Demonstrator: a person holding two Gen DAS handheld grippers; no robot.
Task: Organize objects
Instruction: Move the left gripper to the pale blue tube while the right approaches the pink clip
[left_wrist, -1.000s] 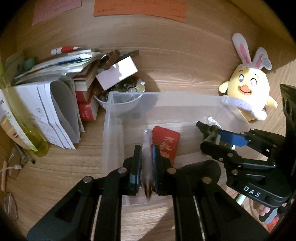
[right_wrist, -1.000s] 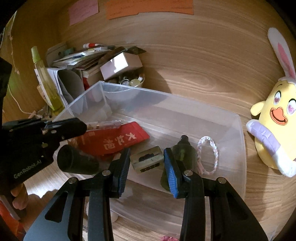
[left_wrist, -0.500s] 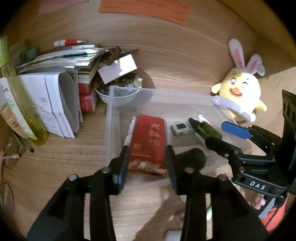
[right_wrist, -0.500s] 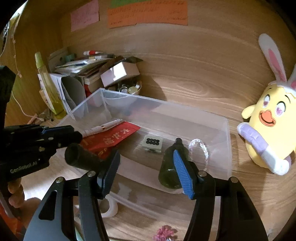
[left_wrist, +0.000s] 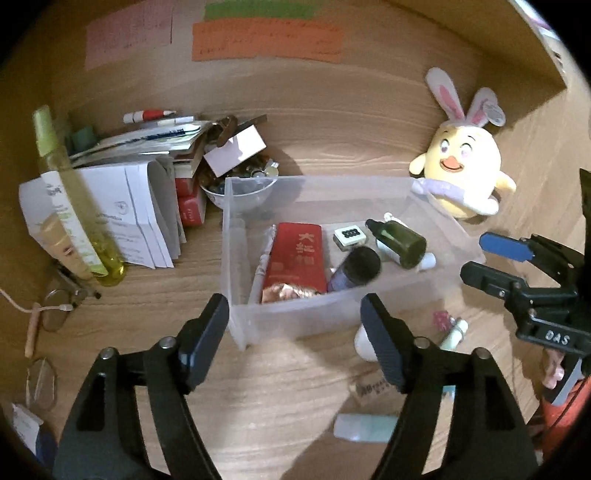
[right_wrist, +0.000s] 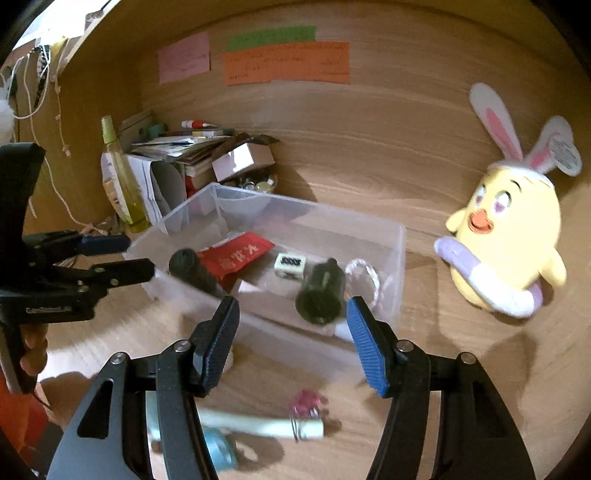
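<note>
Wooden desk (left_wrist: 303, 387): bin (left_wrist: 236, 258) centre, tubes (right_wrist: 258, 424) loose near it; left tongs (left_wrist: 295, 325) just opened wide, right tongs (right_wrist: 291, 328) half-open, both empty—blind reach may knock tubes off.

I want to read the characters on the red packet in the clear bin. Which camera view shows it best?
The left wrist view: the red packet lies there nearly whole, face up, gold characters upright. In the right wrist view the red packet is turned, blurred, and partly hidden by the black cylinder.
</note>
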